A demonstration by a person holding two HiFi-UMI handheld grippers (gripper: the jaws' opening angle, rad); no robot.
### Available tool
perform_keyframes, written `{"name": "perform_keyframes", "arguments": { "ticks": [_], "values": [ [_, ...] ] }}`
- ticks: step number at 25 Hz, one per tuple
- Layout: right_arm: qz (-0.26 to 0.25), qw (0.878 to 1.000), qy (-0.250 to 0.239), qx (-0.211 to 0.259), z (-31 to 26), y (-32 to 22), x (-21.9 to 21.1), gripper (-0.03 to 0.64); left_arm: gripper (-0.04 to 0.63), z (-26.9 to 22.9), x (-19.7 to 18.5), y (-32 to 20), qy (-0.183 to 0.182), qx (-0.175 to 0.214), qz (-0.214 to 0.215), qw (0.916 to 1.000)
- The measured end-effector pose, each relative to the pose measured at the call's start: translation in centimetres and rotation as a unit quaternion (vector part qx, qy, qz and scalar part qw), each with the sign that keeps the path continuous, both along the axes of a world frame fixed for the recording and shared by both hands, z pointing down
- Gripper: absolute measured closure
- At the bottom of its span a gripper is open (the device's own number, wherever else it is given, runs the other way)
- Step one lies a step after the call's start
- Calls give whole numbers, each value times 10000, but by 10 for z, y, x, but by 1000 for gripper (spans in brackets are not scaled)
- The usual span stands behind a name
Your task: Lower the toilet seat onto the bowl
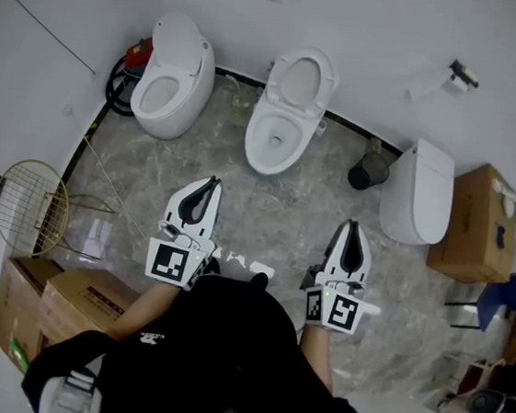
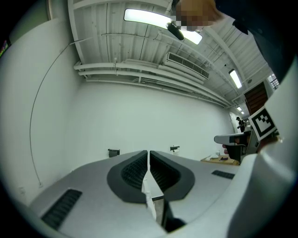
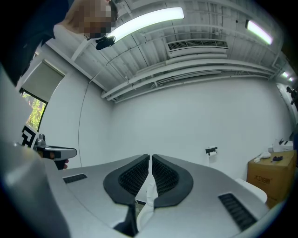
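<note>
In the head view a white toilet stands in the middle against the far wall. Its ring seat is raised and leans back toward the wall, above the open bowl. My left gripper and right gripper hover over the marble floor, well short of the toilet, both pointing toward it. Each is shut with nothing between the jaws. In the left gripper view the shut left gripper faces a bare white wall, as does the right gripper in its own view. The toilet is hidden in both.
Another open toilet stands to the left, and one with its lid down to the right. A black bin sits between the middle and right toilets. Cardboard boxes, a wire basket and a paper holder ring the floor.
</note>
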State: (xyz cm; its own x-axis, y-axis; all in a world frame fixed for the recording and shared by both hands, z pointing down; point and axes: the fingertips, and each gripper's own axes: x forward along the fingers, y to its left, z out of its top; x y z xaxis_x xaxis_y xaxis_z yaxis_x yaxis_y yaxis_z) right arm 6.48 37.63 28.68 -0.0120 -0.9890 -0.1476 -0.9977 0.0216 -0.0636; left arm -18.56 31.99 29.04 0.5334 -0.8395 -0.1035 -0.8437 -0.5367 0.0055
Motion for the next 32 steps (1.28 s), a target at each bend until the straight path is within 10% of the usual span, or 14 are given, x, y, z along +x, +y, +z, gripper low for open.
{"name": "perform_keyframes", "arguments": {
  "ticks": [32],
  "values": [
    [-33,9997,93,-225,10,-1,-5,265,232,4,1,-1,-26,-29,120,9999]
  ]
}}
